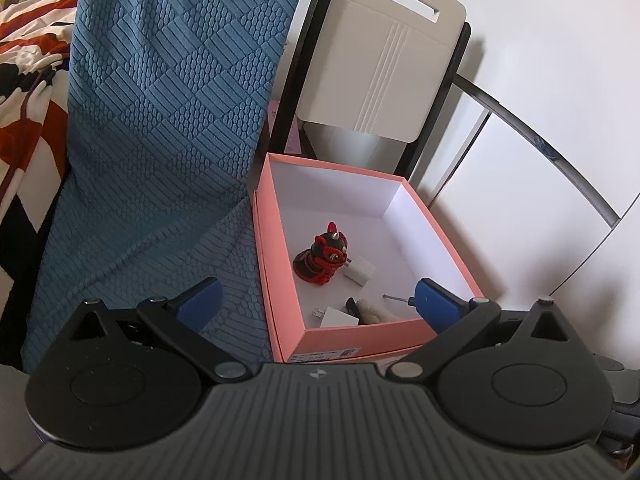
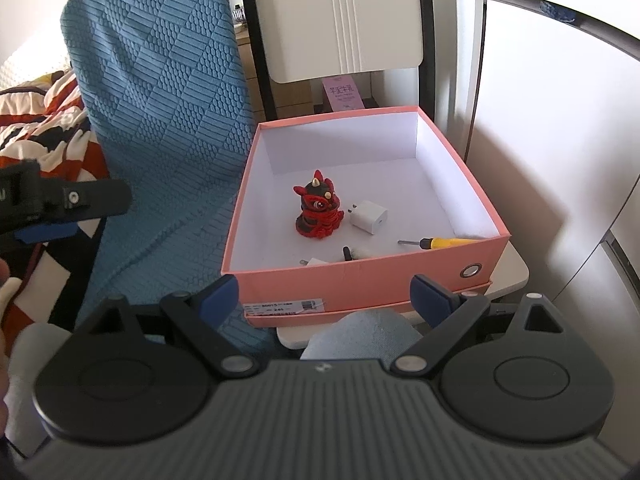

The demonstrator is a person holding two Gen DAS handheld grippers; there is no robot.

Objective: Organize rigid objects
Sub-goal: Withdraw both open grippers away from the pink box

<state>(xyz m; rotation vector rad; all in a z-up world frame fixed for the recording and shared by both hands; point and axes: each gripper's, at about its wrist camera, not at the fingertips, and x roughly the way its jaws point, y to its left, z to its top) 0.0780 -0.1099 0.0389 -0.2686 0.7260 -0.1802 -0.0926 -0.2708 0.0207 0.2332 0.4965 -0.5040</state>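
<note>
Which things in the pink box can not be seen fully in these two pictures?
- Screwdriver: in the left wrist view, the left gripper covers its yellow handle.
- Second white charger: right wrist view, box front wall hides most.
- Black-and-white item: partly hidden, unidentifiable.

I was working in a home, most likely a bedroom or living corner. A blue textured blanket (image 1: 160, 120) hung down beside me, and past it lay a quilt (image 1: 28, 68) patterned in orange, black and white. A white folding chair (image 1: 380, 60) with a black frame leaned against a plain white wall (image 1: 560, 20). A pink shoe box (image 2: 360, 284) sat open, with a small red figurine (image 2: 318, 208) and a white phone charger (image 2: 370, 216) inside.
</note>
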